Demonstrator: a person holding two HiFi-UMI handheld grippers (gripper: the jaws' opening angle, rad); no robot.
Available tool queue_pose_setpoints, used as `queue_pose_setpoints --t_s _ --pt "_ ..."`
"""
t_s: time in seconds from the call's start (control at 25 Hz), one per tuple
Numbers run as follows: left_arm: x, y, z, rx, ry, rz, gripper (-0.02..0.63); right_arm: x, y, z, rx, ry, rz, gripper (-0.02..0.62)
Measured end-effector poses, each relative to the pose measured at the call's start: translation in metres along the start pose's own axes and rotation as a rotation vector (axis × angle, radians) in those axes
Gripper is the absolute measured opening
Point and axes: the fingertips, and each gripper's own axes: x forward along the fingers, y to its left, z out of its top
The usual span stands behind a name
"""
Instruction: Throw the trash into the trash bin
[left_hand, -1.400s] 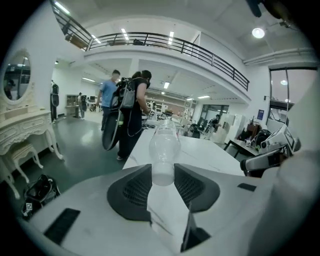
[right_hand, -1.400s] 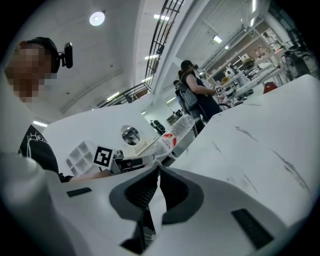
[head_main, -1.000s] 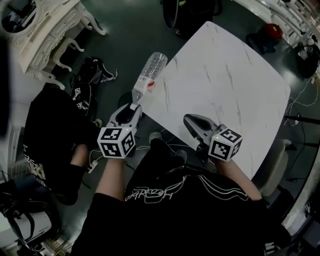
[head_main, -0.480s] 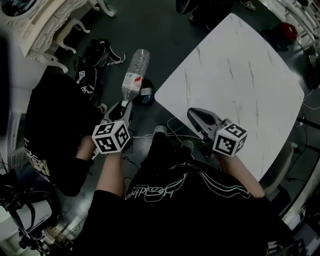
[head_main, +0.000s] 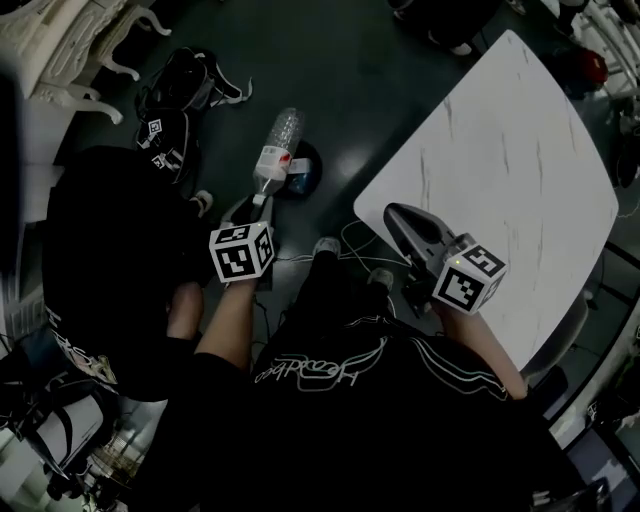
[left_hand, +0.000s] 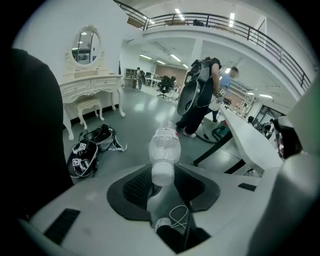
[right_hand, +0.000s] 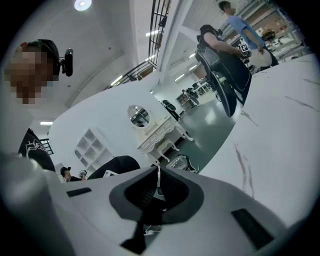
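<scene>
Left gripper (left_hand: 162, 182) is clamped on the neck end of a clear plastic bottle (head_main: 280, 145) – the bottle sticks out past the jaws, over the floor, off the counter (head_main: 500, 170). In the head view its neck sits just beside a dark round container (head_main: 305, 172) on the floor. Right gripper (head_main: 400, 215) is closed with nothing in it – hovering by the counter's edge.

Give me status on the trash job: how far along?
Done: the plastic bottle is picked up, gripped at its cap end by the left hand-held gripper, out over the floor beside the table. In hand: it hangs near a dark round container on the floor, probably the bin. Left: release it inside. The right hand-held gripper is shut, empty.
</scene>
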Motion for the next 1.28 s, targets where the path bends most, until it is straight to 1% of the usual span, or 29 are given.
queue_pose_setpoints --t_s 0.08,0.28,0.4,0.52,0.6,0.68,0.88,0.96,1.0,1.12,1.28 --pt "0.022 0.018 -0.014 -0.018 0.055 0.025 0.137 0.016 -0.003 0.003 0.001 0.003 -0.015 0.039" --pt "0.078 0.056 -0.038 -0.01 0.211 0.051 0.137 0.048 -0.016 0.016 0.039 -0.013 -0.075 0.04" --pt "0.109 0.076 -0.058 -0.054 0.318 0.064 0.137 0.057 -0.028 0.017 0.066 -0.022 -0.117 0.04" --pt "0.133 0.081 -0.078 -0.082 0.415 0.104 0.137 0.05 -0.044 0.016 0.08 -0.037 -0.143 0.04" --pt "0.144 0.079 -0.085 -0.089 0.455 0.115 0.137 0.042 -0.051 0.017 0.088 -0.044 -0.163 0.04" --pt "0.153 0.077 -0.083 -0.078 0.463 0.11 0.137 0.036 -0.055 0.019 0.098 -0.06 -0.184 0.038" --pt "0.174 0.083 -0.072 -0.012 0.435 0.094 0.138 0.025 -0.059 0.021 0.119 -0.108 -0.239 0.038" --pt "0.179 0.085 -0.067 0.007 0.409 0.094 0.138 0.019 -0.061 0.019 0.124 -0.117 -0.26 0.04" --pt "0.18 0.083 -0.063 -0.002 0.39 0.086 0.141 0.016 -0.062 0.018 0.127 -0.121 -0.267 0.04" --pt "0.182 0.072 -0.055 -0.07 0.331 0.059 0.214 0.003 -0.066 0.014 0.134 -0.131 -0.277 0.04" --pt "0.169 0.058 -0.051 -0.144 0.267 0.036 0.222 -0.008 -0.065 0.008 0.128 -0.132 -0.268 0.04"
